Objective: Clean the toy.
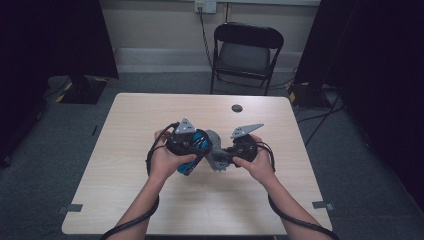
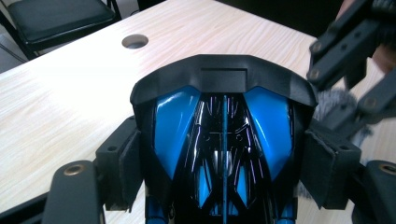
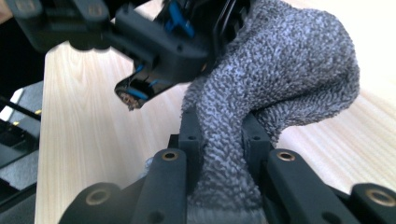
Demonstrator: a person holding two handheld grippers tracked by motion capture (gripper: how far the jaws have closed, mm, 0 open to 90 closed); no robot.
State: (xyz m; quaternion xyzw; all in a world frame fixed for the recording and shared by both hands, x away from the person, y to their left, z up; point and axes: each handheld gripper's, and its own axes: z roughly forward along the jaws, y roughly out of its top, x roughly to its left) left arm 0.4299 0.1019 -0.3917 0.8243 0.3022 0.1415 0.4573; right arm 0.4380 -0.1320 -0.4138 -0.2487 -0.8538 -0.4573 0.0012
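Note:
Above the middle of the table [image 1: 150, 200], my left gripper [image 1: 192, 145] is shut on a glossy blue and black plastic toy [image 1: 200, 141]. In the left gripper view the pads [image 2: 128, 170] press its two sides, and the toy [image 2: 223, 135] stands upright between them. My right gripper [image 1: 235, 152] is shut on a grey fluffy cloth [image 1: 216, 150]. The cloth [image 3: 280, 70] rises from between the right gripper's [image 3: 222, 140] jaws and bends over against the toy [image 3: 180, 21]. Both grippers face each other, close together. The cloth [image 2: 334, 105] peeks out beside the toy's right edge.
A round hole [image 1: 236, 108] sits in the tabletop near the far edge. A black folding chair [image 1: 245, 55] stands behind the table. Dark curtains hang at both sides. Cables trail from both grippers along the forearms.

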